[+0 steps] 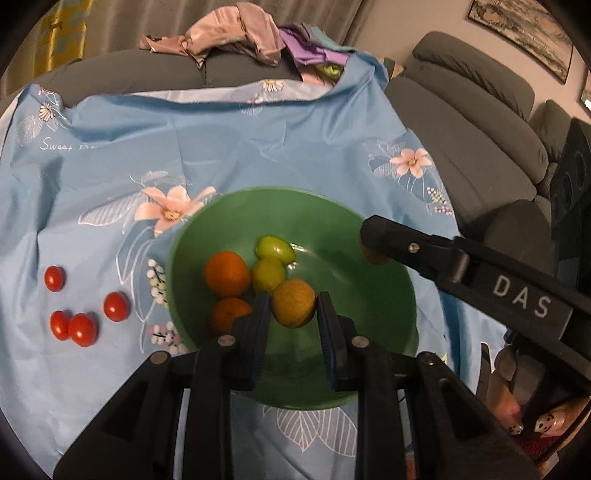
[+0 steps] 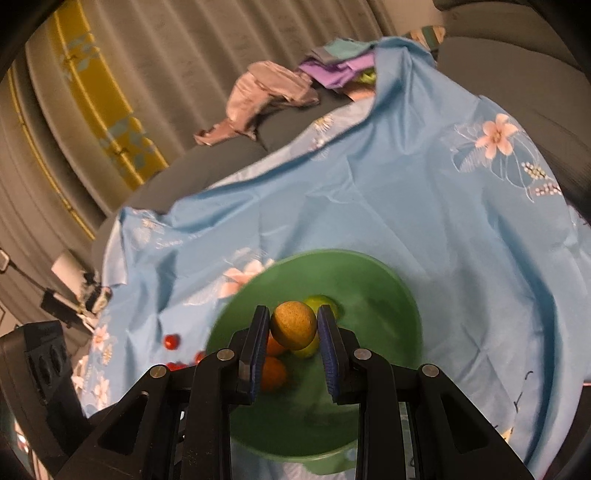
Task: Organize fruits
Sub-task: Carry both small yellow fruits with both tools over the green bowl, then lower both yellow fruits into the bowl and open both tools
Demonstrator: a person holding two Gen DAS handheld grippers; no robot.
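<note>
A green bowl (image 1: pixel 369 306) sits on a blue flowered cloth and holds two oranges (image 1: pixel 226 274) and two green fruits (image 1: pixel 275 248). My left gripper (image 1: pixel 293 300) hangs over the bowl, shut on a yellow-brown round fruit (image 1: pixel 293 308). My right gripper (image 2: pixel 293 314) is also above the bowl (image 2: pixel 388 295), shut on a second yellow-brown round fruit (image 2: pixel 293 328). In the left wrist view the right gripper (image 1: pixel 373 240) reaches in from the right over the bowl's far side, and only a bit of its fruit (image 1: pixel 376 257) shows. Several cherry tomatoes (image 1: pixel 116 306) lie on the cloth left of the bowl.
The blue cloth (image 1: pixel 258 147) covers a grey sofa seat. Crumpled pink and purple clothes (image 1: pixel 236 33) lie at the back edge. Grey sofa cushions (image 1: pixel 480 122) run along the right. A black speaker (image 1: pixel 569 173) stands far right. A hand (image 1: pixel 517 410) grips the right tool.
</note>
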